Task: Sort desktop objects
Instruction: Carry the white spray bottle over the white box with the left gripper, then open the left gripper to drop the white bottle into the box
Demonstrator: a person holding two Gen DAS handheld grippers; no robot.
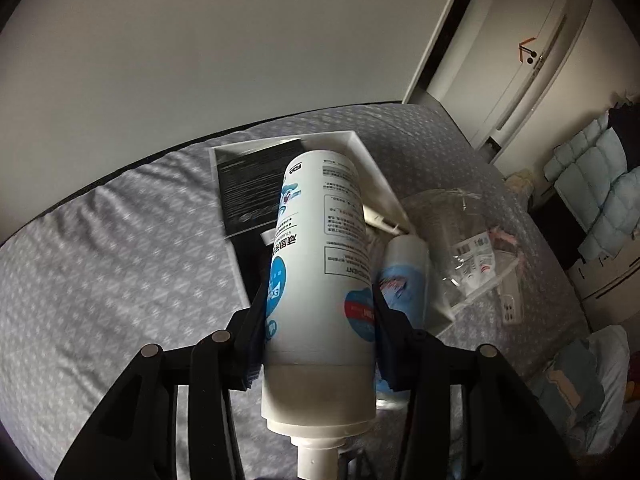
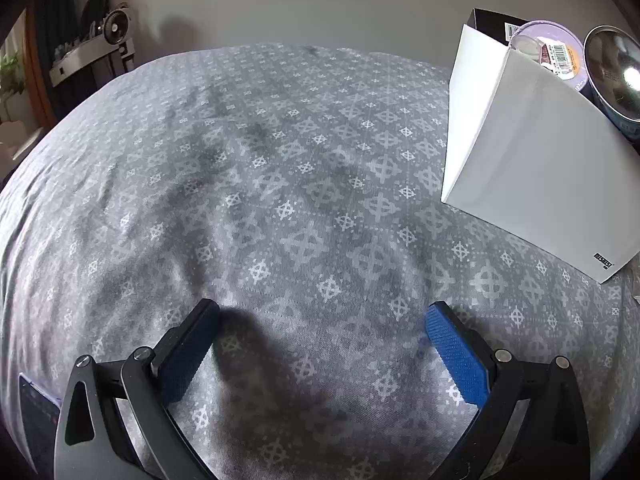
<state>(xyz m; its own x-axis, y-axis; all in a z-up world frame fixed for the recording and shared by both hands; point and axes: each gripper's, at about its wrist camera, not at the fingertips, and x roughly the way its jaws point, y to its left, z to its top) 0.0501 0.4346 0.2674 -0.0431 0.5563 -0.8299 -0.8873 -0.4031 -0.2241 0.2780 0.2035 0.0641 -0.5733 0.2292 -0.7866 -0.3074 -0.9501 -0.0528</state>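
The tall white plastic spray bottle with blue label (image 1: pixel 320 264) sits clamped in my left gripper (image 1: pixel 320 344), nozzle toward me, above the white rectangular tray (image 1: pixel 374 168) on the grey patterned bedsheet (image 1: pixel 112 240). I should lower it beside the smaller blue-labelled bottle (image 1: pixel 404 276) before releasing. My right gripper (image 2: pixel 322 354) is spread wide, empty.

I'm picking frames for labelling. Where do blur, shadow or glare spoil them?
Left wrist view: dim, with motion smear on the black booklet behind the held white bottle. Right wrist view: sharp; a gripper shadow darkens the bedspread, and glare hits the metal tin.
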